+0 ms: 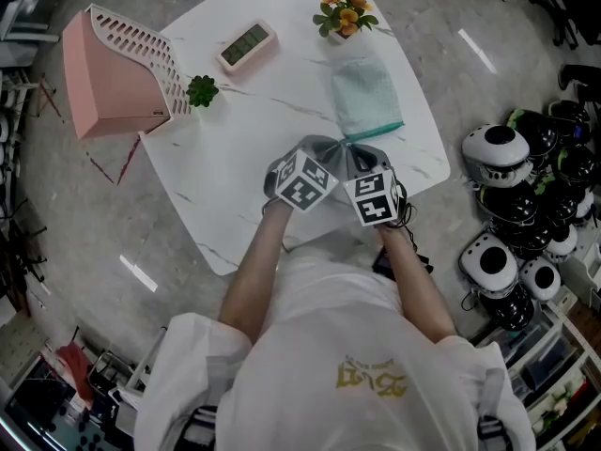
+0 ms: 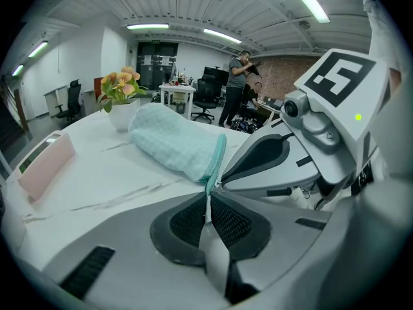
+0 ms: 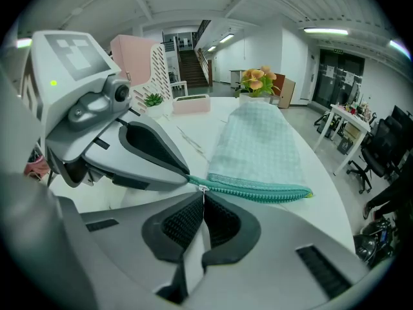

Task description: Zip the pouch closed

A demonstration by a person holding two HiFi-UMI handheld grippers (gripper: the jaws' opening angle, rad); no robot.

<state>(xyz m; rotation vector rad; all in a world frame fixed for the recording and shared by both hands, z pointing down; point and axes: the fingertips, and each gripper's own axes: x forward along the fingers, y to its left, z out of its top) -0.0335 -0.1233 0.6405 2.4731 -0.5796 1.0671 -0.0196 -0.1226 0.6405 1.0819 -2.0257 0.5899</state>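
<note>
A mint-green fabric pouch (image 1: 366,101) lies flat on the white table (image 1: 235,177), its zipper edge nearest me. Both grippers meet at the near left end of that zipper. My left gripper (image 1: 340,147) is shut on the thin end tab of the pouch (image 2: 208,202). In the right gripper view, the right gripper (image 3: 203,202) is shut on the small silver zipper pull (image 3: 203,188). From there the teal zipper teeth (image 3: 258,189) run joined to the far end. The two grippers' tips nearly touch.
A pink slotted rack (image 1: 117,73) and a small green plant (image 1: 201,90) stand at the far left. A pink clock (image 1: 246,45) and a flower pot (image 1: 345,14) sit at the far edge. Several black-and-white helmets (image 1: 512,214) lie on the floor at the right.
</note>
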